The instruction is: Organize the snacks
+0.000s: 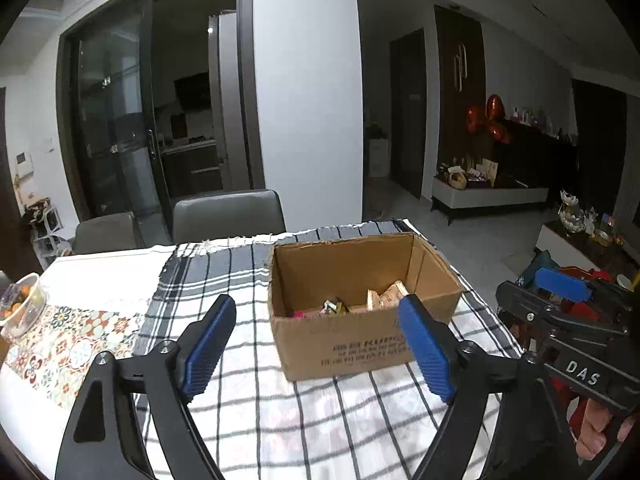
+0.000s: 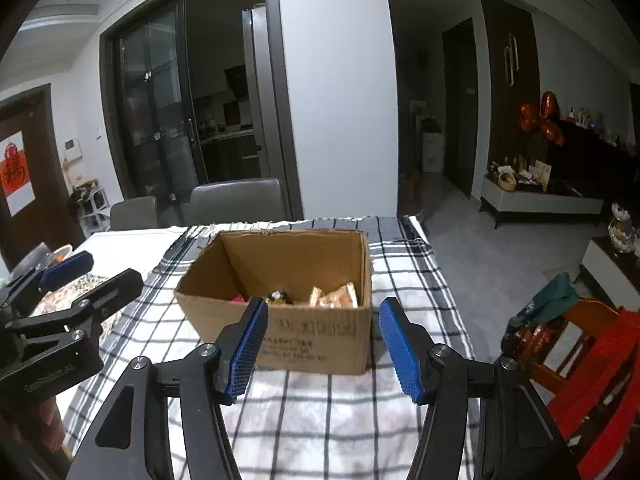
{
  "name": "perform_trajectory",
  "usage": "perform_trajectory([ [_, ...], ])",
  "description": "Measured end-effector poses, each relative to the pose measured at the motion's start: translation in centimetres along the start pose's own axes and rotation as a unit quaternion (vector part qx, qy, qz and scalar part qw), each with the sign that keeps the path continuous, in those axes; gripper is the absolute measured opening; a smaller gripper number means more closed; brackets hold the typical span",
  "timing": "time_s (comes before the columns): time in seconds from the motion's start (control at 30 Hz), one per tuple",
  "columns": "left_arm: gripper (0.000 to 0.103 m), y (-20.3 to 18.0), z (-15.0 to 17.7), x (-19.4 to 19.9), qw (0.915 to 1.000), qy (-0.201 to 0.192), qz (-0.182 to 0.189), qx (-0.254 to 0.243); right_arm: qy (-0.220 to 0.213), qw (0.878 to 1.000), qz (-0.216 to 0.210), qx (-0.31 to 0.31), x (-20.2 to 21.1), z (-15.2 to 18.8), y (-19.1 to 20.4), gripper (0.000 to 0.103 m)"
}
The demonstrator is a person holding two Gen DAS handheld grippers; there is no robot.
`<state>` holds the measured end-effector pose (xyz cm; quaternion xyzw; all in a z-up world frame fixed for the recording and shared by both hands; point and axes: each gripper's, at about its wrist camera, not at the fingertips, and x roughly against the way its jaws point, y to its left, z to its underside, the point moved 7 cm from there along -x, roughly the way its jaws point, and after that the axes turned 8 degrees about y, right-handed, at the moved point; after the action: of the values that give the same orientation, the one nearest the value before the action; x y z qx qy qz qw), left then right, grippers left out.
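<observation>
An open cardboard box (image 1: 352,344) (image 2: 320,340) stands on a checked cloth (image 1: 280,412) (image 2: 320,408). Several snacks lie in its bottom: tan packets (image 1: 386,298) (image 2: 336,298), a dark gold wrapper (image 1: 334,306) (image 2: 278,297) and something pink (image 1: 300,314). My left gripper (image 1: 317,302) hangs open in front of the box's near wall with nothing between its blue pads. My right gripper (image 2: 324,304) is also open and empty, just short of the same wall. Each gripper shows in the other's view: the right one (image 1: 536,288) at the right edge, the left one (image 2: 96,274) at the left edge.
A clear container of orange fruit (image 1: 22,304) sits on a patterned mat (image 1: 60,344) at the table's left. Two grey chairs (image 1: 228,216) (image 2: 240,200) stand behind the table. A wooden chair with red and green cloth (image 2: 592,340) stands off the right edge.
</observation>
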<state>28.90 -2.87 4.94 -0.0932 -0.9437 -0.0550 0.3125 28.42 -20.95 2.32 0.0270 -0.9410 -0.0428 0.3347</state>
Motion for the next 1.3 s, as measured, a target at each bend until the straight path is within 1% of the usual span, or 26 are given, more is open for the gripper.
perform_trajectory([
  [0.07, 0.088, 0.0, 0.8, 1.2, 1.0, -0.004, -0.001, -0.001, -0.004, 1.0, 0.001, -0.002, 1.1, 0.6, 0.1, 0.067],
  [0.17, 0.09, -0.1, 2.0, 2.6, 1.0, -0.006, 0.001, 0.002, -0.012, 1.0, 0.008, 0.005, 2.9, 1.9, 0.5, 0.067],
  [0.33, 0.093, -0.3, 3.8, 5.0, 0.9999, -0.011, 0.006, 0.005, -0.009, 1.0, -0.004, 0.001, 5.1, 3.7, 0.7, 0.068],
  [0.43, 0.098, -0.4, 4.8, 6.5, 0.9999, -0.015, 0.004, 0.007, -0.01, 1.0, -0.006, -0.002, 6.2, 4.5, 0.7, 0.068],
  [0.57, 0.102, -0.3, 5.8, 7.9, 0.9997, -0.019, 0.002, 0.015, -0.02, 1.0, 0.005, 0.001, 7.7, 5.4, 0.7, 0.068],
  [0.67, 0.102, -0.3, 6.4, 8.9, 0.9997, -0.021, -0.001, 0.014, -0.025, 1.0, 0.008, 0.004, 8.8, 5.8, 0.8, 0.068],
  [0.87, 0.103, -0.6, 7.1, 10.7, 0.9995, -0.03, -0.001, 0.011, -0.029, 1.0, 0.001, 0.003, 10.3, 6.7, 1.2, 0.068],
  [1.1, 0.103, -1.2, 7.4, 11.7, 0.9994, -0.032, 0.011, 0.01, -0.034, 0.999, 0.004, 0.003, 11.8, 7.5, 1.0, 0.068],
  [1.3, 0.103, -1.3, 7.6, 12.2, 0.9992, -0.037, 0.01, 0.01, -0.038, 0.999, 0.005, 0.004, 12.3, 7.8, 1.0, 0.068],
])
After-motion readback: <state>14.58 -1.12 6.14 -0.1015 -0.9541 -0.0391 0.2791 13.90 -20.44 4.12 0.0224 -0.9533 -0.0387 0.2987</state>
